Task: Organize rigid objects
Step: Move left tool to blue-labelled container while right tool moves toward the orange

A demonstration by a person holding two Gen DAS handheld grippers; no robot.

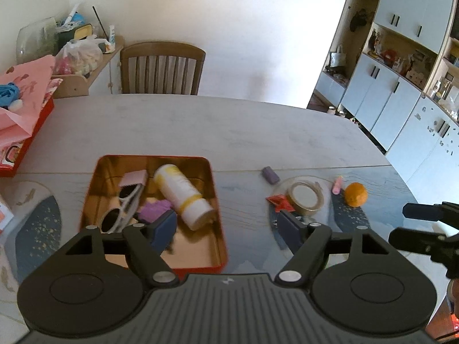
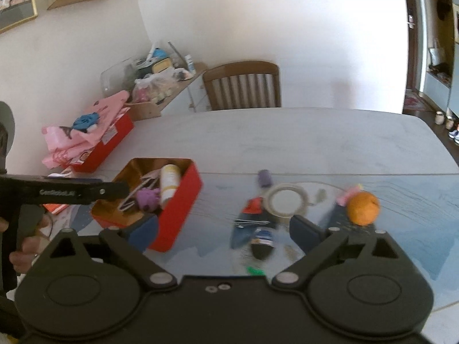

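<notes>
Tin and loose items, both claws wide and empty

Red tin [image 1: 218,197], left of centre on the table [image 1: 200,126]: holds pink card [image 1: 133,178], white sunglasses [image 1: 122,209], purple piece [image 1: 155,211] and white bottle [image 1: 180,195]. Bottle lies on its side, long axis running from far-left to near-right, its flat end toward you.

Your left gripper [image 1: 228,228] sits over the tin's right wall, jaws spread wide, gripping nothing.

Right of the tin: purple block [image 1: 270,175], red packet [image 1: 279,203], tape roll [image 1: 305,198] lying flat, pink stick [image 1: 337,185], orange [image 1: 355,194] furthest right. Tape touches the packet; orange sits just beside the stick.

Your right gripper [image 2: 223,230] is likewise wide open and empty, above the loose group. Only its view shows a dark bottle-like item [image 2: 262,242], blurred, and a small green scrap [image 2: 255,271] near the table edge.
</notes>
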